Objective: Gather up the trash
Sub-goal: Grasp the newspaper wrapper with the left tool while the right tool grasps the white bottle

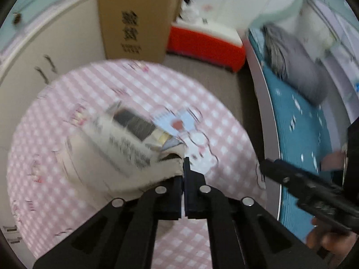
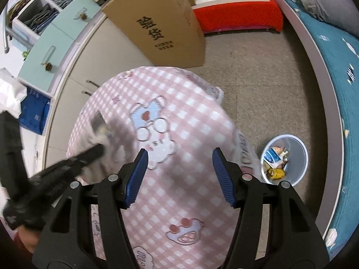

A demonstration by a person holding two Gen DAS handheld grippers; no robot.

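- Left wrist view: steeply downward, close over the pink checked tablecloth (image 1: 157,85), along its own fingers.
- Right wrist view: likewise downward, somewhat higher.
- Shared: tablecloth, cardboard box (image 2: 166,22), red bench (image 1: 206,42), bed (image 2: 332,51).

A crumpled paper wrapper (image 1: 125,143) is seen lying on the table (image 2: 179,201), left of its middle (its edges are blurred). A cardboard box (image 2: 161,22) is stood on the floor beyond the table's far edge, with a low bench (image 2: 237,15) to its right and cabinets (image 2: 94,67) to its left. A waste bin (image 2: 298,157) holding wrappers is placed on the floor right of the table, between it and the bed (image 2: 332,67).
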